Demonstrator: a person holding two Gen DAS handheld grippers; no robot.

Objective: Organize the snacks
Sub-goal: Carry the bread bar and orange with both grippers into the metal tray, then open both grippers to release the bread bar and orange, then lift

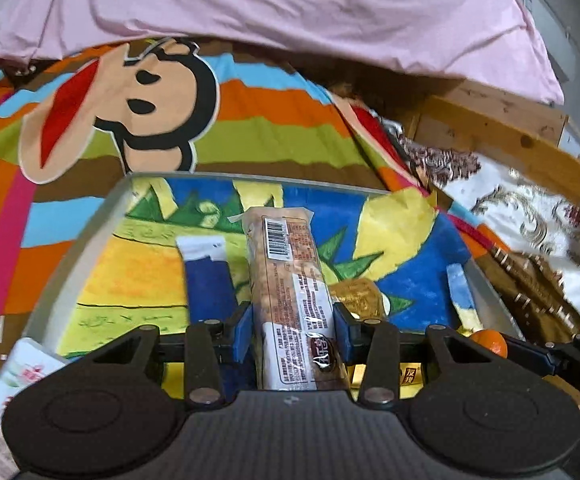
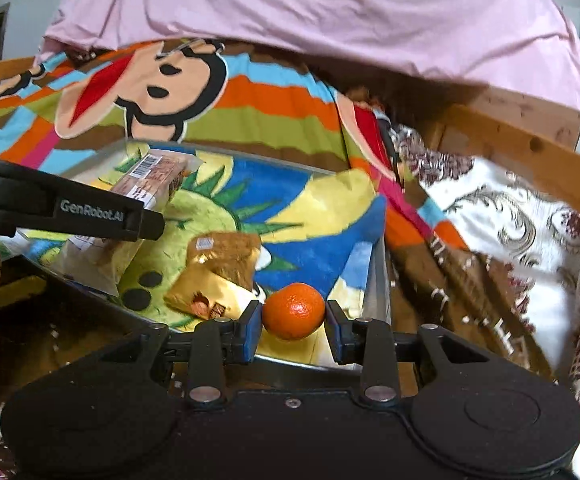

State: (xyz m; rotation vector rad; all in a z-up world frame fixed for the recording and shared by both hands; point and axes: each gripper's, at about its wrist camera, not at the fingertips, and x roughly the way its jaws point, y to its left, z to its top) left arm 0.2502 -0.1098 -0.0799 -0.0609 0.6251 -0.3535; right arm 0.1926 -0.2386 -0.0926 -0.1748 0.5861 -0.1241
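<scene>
My left gripper (image 1: 294,330) is shut on a long clear-wrapped biscuit packet (image 1: 285,272) with a barcode, held lengthwise over a metal-rimmed tray (image 1: 101,216) with a cartoon print. In the tray lie a blue and white packet (image 1: 205,276) and a gold packet (image 1: 356,296). My right gripper (image 2: 294,326) is shut on a small orange (image 2: 294,311), just above the tray's near right corner (image 2: 376,280). The gold packet (image 2: 217,276) lies left of the orange. The left gripper (image 2: 89,212) with the biscuit packet (image 2: 149,184) shows at the left of the right wrist view. The orange (image 1: 490,342) also shows at the lower right of the left wrist view.
The tray rests on a striped monkey-print blanket (image 1: 209,120) under a pink sheet (image 1: 290,8). A wooden bed frame (image 2: 530,148) and a floral cloth (image 2: 510,208) lie to the right. A white flower-print pack (image 1: 29,368) sits by the tray's near left corner.
</scene>
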